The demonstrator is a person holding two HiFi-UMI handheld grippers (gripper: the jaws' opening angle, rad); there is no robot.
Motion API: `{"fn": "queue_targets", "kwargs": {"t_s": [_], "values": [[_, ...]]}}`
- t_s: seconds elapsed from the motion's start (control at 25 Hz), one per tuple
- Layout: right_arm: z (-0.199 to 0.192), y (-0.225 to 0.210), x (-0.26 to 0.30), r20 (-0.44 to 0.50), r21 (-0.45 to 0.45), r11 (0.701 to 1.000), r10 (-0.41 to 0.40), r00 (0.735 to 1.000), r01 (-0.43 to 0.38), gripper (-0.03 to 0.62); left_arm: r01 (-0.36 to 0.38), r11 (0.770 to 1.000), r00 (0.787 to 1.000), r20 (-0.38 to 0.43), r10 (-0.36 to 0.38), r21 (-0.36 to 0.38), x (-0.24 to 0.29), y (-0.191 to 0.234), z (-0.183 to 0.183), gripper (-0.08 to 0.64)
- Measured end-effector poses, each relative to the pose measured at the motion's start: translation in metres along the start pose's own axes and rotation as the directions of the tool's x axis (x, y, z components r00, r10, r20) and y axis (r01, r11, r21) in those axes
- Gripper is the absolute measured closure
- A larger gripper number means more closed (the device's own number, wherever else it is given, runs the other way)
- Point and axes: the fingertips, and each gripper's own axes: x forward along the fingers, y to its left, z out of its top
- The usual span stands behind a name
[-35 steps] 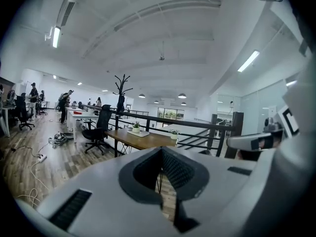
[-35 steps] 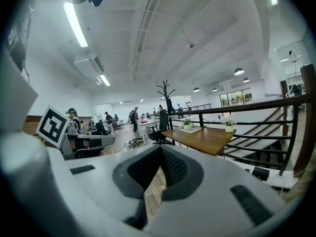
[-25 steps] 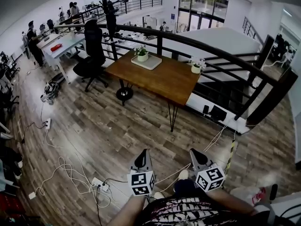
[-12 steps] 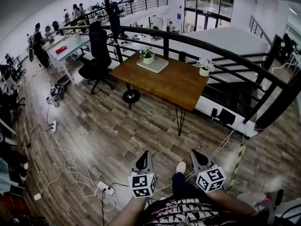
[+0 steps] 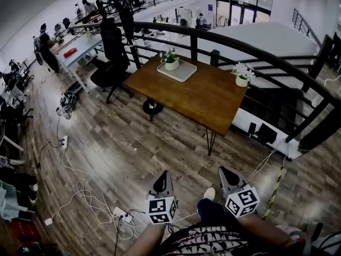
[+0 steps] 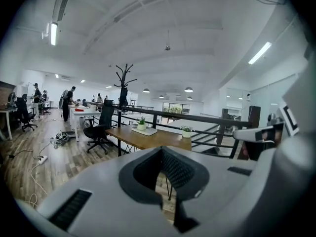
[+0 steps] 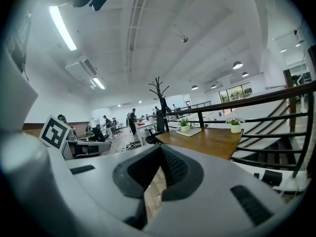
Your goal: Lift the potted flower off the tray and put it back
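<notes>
A small potted flower [image 5: 171, 63] in a white pot stands on a pale tray [image 5: 184, 73] at the far left end of the wooden table [image 5: 208, 97]. In the left gripper view the potted flower [image 6: 141, 126] and its tray [image 6: 149, 131] are small and distant; so are the flower [image 7: 184, 126] and tray [image 7: 193, 131] in the right gripper view. My left gripper [image 5: 161, 178] and right gripper [image 5: 226, 173] are held side by side over the wood floor, well short of the table. Both are shut with nothing between the jaws.
A second white-potted flower [image 5: 242, 80] stands at the table's right end. A black railing [image 5: 266, 57] runs behind the table. A black office chair [image 5: 113, 57] stands to its left. Cables and a power strip [image 5: 120, 214] lie on the floor at lower left. People work at desks far left.
The table and its pots have come closer and sit lower in the head view as both grippers are carried forward together. Both stay shut and empty.
</notes>
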Motion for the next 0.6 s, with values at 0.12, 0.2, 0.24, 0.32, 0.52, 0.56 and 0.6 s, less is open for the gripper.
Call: {"fn": "queue_targets", "kwargs": {"t_s": [0.12, 0.2, 0.24, 0.32, 0.52, 0.56, 0.6], "values": [[0.008, -0.027, 0.026, -0.008, 0.005, 1.0, 0.007, 1.0, -0.007, 0.6, -0.011, 1.0, 1.0, -0.008, 0.011, 0.004, 0.042, 0.002, 0.014, 0.552], [0.01, -0.042, 0.04, -0.021, 0.016, 1.0, 0.01, 1.0, -0.01, 0.6, -0.004, 1.0, 1.0, -0.019, 0.004, 0.004, 0.067, -0.002, 0.022, 0.552], [0.011, -0.05, 0.046, -0.027, 0.019, 1.0, 0.015, 1.0, -0.014, 0.6, 0.002, 1.0, 1.0, -0.022, -0.002, 0.006, 0.079, -0.006, 0.026, 0.552], [0.017, -0.063, 0.058, -0.035, 0.019, 0.999, 0.029, 0.999, -0.028, 0.6, 0.008, 1.0, 1.0, -0.024, -0.008, 0.004, 0.102, -0.015, 0.037, 0.552], [0.042, -0.091, 0.09, -0.038, -0.012, 0.997, 0.078, 0.996, -0.079, 0.6, -0.002, 1.0, 1.0, -0.027, 0.002, -0.016, 0.15, -0.025, 0.059, 0.552], [0.047, -0.096, 0.096, -0.037, -0.022, 0.996, 0.09, 0.995, -0.091, 0.6, -0.009, 1.0, 1.0, -0.025, 0.008, -0.022, 0.157, -0.026, 0.064, 0.552], [0.052, -0.101, 0.102, -0.037, -0.03, 0.994, 0.102, 0.994, -0.103, 0.6, -0.016, 1.0, 1.0, -0.02, 0.016, -0.025, 0.163, -0.026, 0.068, 0.552]]}}
